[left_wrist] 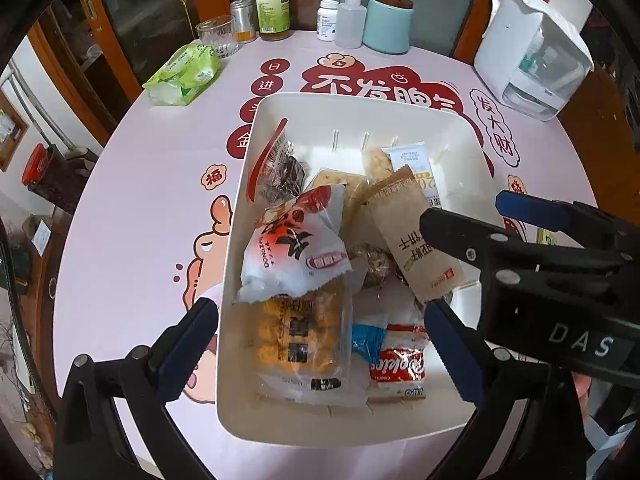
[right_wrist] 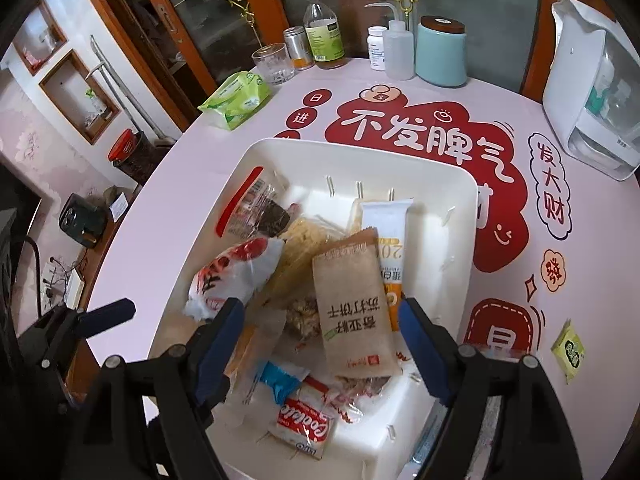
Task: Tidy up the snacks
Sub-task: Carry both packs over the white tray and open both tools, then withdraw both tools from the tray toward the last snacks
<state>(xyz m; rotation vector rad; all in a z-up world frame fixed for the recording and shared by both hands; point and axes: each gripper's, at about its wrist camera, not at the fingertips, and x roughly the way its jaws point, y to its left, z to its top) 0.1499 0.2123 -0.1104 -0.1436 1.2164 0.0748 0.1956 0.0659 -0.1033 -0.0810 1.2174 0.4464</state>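
Note:
A white bin on the pink table holds a loose pile of snack packets. In it lie a white-and-red packet, a brown paper packet, a clear pack of orange snacks and a red-and-white cookie packet. My left gripper hangs open above the near end of the bin, gripping nothing. My right gripper is open too, over the brown paper packet, its pads clear of it. The right gripper also reaches in from the right in the left wrist view. A small yellow-green sachet lies outside the bin.
A green tissue pack, a glass, bottles and a pale blue canister stand along the far edge. A white water dispenser is at the back right. Wooden cabinets stand behind the round table.

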